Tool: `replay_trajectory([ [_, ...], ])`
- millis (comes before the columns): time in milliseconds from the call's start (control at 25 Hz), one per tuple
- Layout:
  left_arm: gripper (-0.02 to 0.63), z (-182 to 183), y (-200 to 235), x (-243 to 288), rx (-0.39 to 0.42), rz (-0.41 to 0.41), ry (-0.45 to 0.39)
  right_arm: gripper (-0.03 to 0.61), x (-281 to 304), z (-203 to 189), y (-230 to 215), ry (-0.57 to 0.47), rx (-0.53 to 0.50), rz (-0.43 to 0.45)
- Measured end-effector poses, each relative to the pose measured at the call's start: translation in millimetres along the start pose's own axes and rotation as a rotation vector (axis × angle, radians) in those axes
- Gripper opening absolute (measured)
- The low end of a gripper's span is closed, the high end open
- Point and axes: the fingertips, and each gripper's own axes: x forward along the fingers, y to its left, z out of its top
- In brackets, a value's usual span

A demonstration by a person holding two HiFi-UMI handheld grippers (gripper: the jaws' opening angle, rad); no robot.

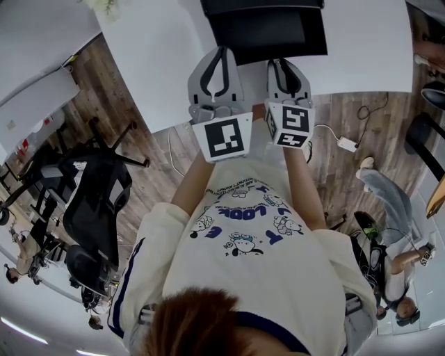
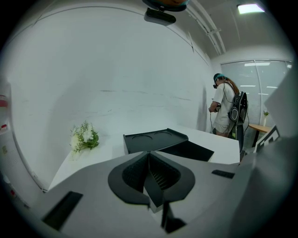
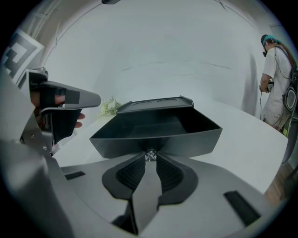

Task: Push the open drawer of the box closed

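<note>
A black box (image 1: 261,5) stands on the white table (image 1: 160,62) with its drawer (image 1: 268,36) pulled out toward me. In the right gripper view the open, empty drawer (image 3: 186,139) fills the middle, with a small silver knob (image 3: 150,155) on its front. My right gripper (image 3: 150,161) is shut, its tips right at that knob. My left gripper (image 2: 149,152) is shut on nothing and hangs above the table, short of the box (image 2: 156,138) and left of the drawer (image 2: 188,151). From the head view both grippers (image 1: 222,52) (image 1: 281,66) point at the box side by side.
A small bunch of white flowers (image 2: 84,136) lies on the table to the left of the box. A person (image 2: 226,111) with a backpack stands past the table's far right end. Office chairs (image 1: 94,201) stand on the wood floor to my left.
</note>
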Motion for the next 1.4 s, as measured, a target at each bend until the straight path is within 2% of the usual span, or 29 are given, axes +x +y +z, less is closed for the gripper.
replay_trajectory([
  [1400,0.02,19,32,43,-0.04,0.103,-0.001,0.087,64,47,-5,0.015,0.01,0.029],
])
